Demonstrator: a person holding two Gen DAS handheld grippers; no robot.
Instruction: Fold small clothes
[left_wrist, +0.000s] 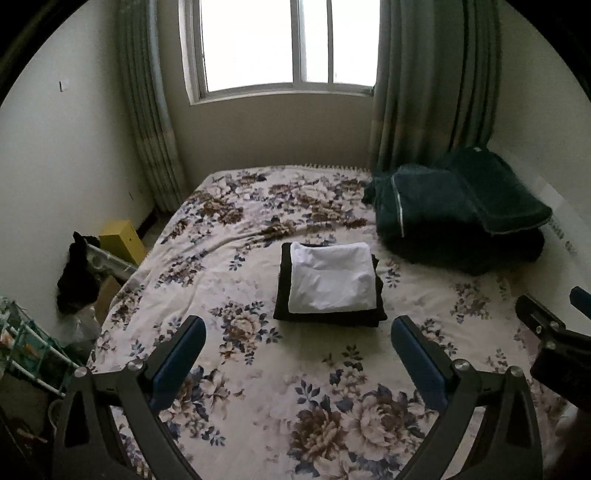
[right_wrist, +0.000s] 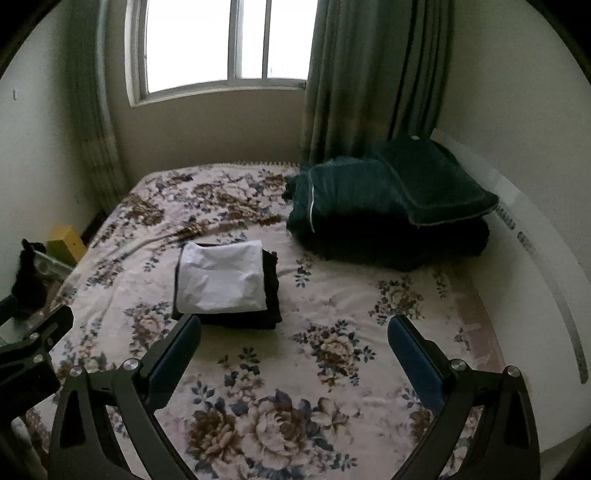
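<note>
A small bedroom: a bed under a floral blanket (left_wrist: 258, 387) fills the floor below a bright window (left_wrist: 288, 48) at 12 o'clock, with green curtains (left_wrist: 432, 81) either side. At 9 o'clock in the left wrist view, beside the bed, sit a yellow box (left_wrist: 122, 240) and a black furry object (left_wrist: 75, 277). The left gripper (left_wrist: 297, 343) hangs above the blanket with its jaws spread wide and nothing between them. Ahead of it, at 12 o'clock near the bed's middle, a folded white garment (left_wrist: 330, 280) lies on top of a folded black garment (left_wrist: 328, 319). The right gripper (right_wrist: 293, 341) is likewise wide open and empty; from it the stack lies at 11 o'clock. At 2 o'clock, dark green bedding (left_wrist: 454, 206) is piled near the wall.
</note>
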